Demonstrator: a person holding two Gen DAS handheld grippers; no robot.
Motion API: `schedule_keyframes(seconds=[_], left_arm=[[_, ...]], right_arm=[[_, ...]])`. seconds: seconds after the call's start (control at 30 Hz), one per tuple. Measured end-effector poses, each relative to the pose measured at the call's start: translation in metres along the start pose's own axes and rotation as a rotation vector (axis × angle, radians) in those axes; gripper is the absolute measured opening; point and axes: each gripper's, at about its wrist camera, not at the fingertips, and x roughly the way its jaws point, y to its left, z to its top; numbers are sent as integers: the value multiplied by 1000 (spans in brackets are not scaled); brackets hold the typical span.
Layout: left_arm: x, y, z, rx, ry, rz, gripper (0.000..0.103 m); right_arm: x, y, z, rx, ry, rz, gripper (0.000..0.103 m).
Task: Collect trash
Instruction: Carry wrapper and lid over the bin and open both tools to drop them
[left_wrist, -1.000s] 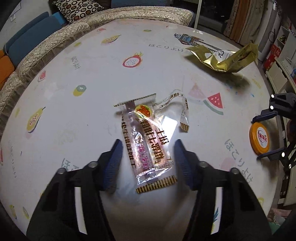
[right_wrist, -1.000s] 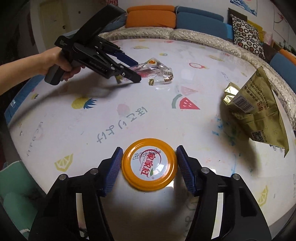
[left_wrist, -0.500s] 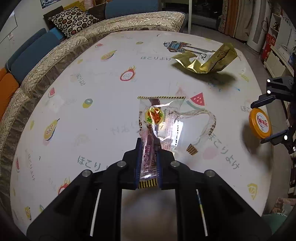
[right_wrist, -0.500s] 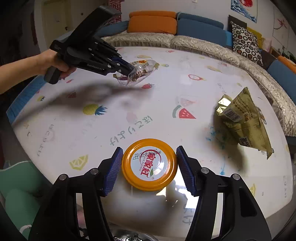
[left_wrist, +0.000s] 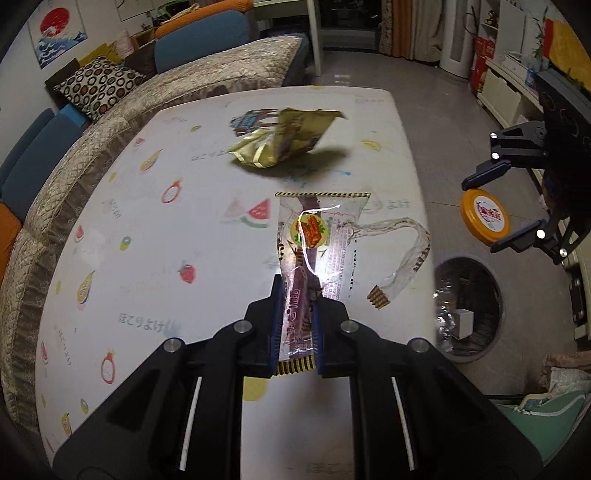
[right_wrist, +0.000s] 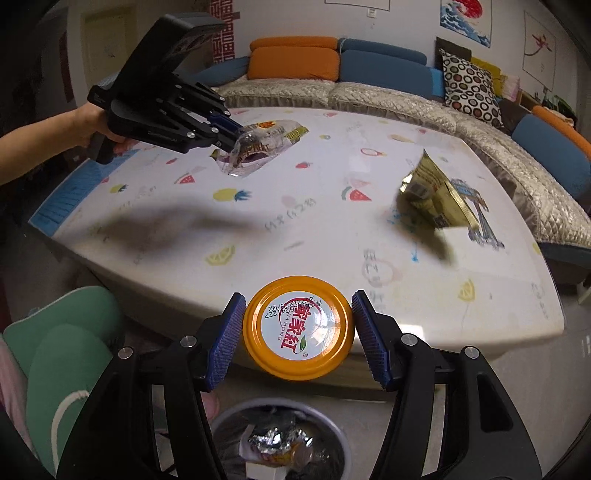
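Observation:
My left gripper is shut on a clear snack wrapper and holds it in the air above the white table; the wrapper also shows in the right wrist view. My right gripper is shut on an orange jar lid, held past the table's edge above a round trash bin. The lid and the bin also show in the left wrist view. A crumpled gold bag lies on the table, and shows in the right wrist view.
A quilted sofa with cushions wraps around the table's far sides. A green cushion lies on the floor left of the bin. Shelves stand along the wall beyond the table.
My left gripper closed on the wrapper, lifted it off the table and swung it toward the bin. My right gripper carried the lid off the table to above the bin.

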Motion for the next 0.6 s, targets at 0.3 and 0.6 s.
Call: schedule_keyframes(seconds=[0.3,0.6], left_arm=[[25,-135,13,197,35,-169,12],[102,-221,-5,305,174,-275,12]], right_arm=[[-34,1,-120,164,88,-45,60],[9,-2,-210,309,214,-35,60]])
